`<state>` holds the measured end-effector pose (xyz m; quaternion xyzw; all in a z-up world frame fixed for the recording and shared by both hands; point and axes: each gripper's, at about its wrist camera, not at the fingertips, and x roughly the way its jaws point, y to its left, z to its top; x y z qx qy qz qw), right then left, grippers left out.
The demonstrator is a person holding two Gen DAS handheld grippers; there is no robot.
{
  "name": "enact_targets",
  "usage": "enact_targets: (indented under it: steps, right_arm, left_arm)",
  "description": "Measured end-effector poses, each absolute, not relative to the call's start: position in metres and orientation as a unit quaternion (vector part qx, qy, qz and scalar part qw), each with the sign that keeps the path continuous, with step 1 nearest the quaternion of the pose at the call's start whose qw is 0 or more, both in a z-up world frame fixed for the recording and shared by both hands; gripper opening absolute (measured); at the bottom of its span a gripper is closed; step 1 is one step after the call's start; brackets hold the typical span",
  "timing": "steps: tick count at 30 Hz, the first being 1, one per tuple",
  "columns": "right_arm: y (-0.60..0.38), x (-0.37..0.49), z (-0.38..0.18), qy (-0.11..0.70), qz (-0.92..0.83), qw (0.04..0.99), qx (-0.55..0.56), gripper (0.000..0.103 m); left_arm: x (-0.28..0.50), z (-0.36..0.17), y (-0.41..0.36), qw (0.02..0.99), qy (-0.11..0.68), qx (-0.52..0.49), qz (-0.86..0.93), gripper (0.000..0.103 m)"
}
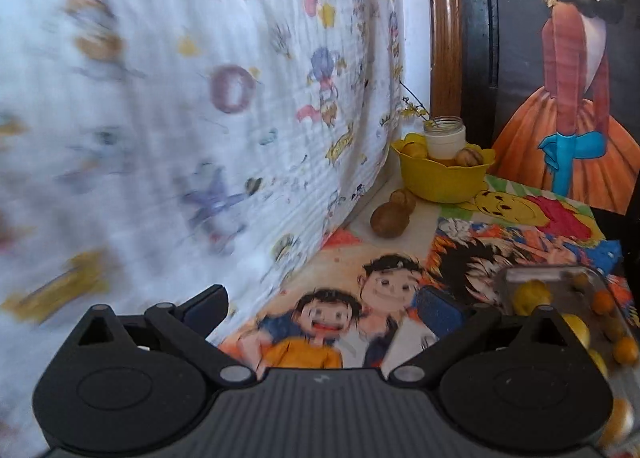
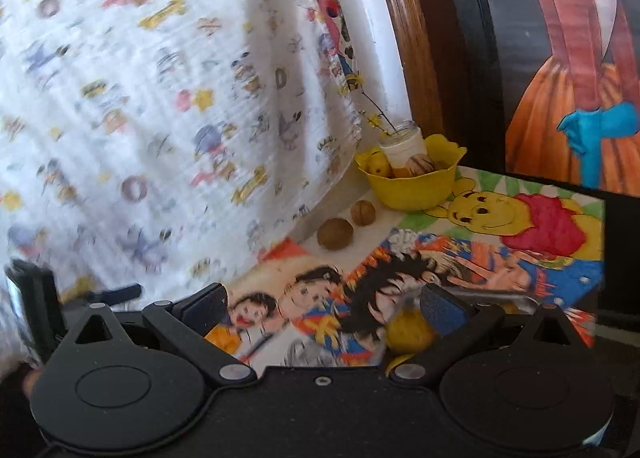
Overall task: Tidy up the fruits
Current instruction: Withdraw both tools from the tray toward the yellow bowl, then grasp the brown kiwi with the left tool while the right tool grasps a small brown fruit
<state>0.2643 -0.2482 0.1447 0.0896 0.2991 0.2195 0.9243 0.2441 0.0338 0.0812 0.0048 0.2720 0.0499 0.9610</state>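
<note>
A: What sits at nine o'clock in both wrist views?
B: The patterned cloth [image 1: 180, 106], hanging beside the cartoon-printed tabletop [image 1: 404, 226].
A: And the left gripper [image 1: 322, 308]?
B: Fingers spread wide, nothing between them.
A: Toward twelve o'clock?
B: Two brown fruits [image 1: 390, 220] on the tabletop, just beside the yellow bowl [image 1: 442, 178], which holds more fruit and a jar [image 1: 445, 138] (a twig in it).
A: At three o'clock?
B: A clear tray [image 1: 576, 298] with yellow and orange fruits.
A: The right gripper [image 2: 322, 308]?
B: Spread wide too; a yellow fruit [image 2: 410, 330] lies by its right finger [image 2: 444, 308], contact unclear.
</note>
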Motion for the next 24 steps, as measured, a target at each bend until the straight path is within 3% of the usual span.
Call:
enact_targets:
  steps: [6,10,14,18,24]
  right_arm:
    - [-0.246,0.31,0.172,0.362,0.175,0.91,0.106,0.102]
    - [-0.251,0.337,0.206,0.421,0.156,0.882,0.141,0.102]
    - [-0.25,0.37,0.222,0.43,0.154,0.877,0.15,0.102]
    - [-0.24,0.415,0.199,0.414,0.163,0.886,0.131,0.102]
    - [-0.219,0.49,0.122,0.398,0.185,0.888,0.133,0.102]
  left_arm:
    - [0.302,0.076,0.038,0.949,0.315,-0.01,0.027,0.103]
    - [0.32,0.102,0.032,0.926,0.377,0.003,0.014,0.103]
    - [0.335,0.136,0.02,0.91,0.415,0.025,0.001,0.103]
    - [0.36,0.136,0.01,0.907,0.419,0.041,-0.012,0.103]
    - [0.413,0.09,-0.006,0.911,0.406,0.073,-0.022,0.103]
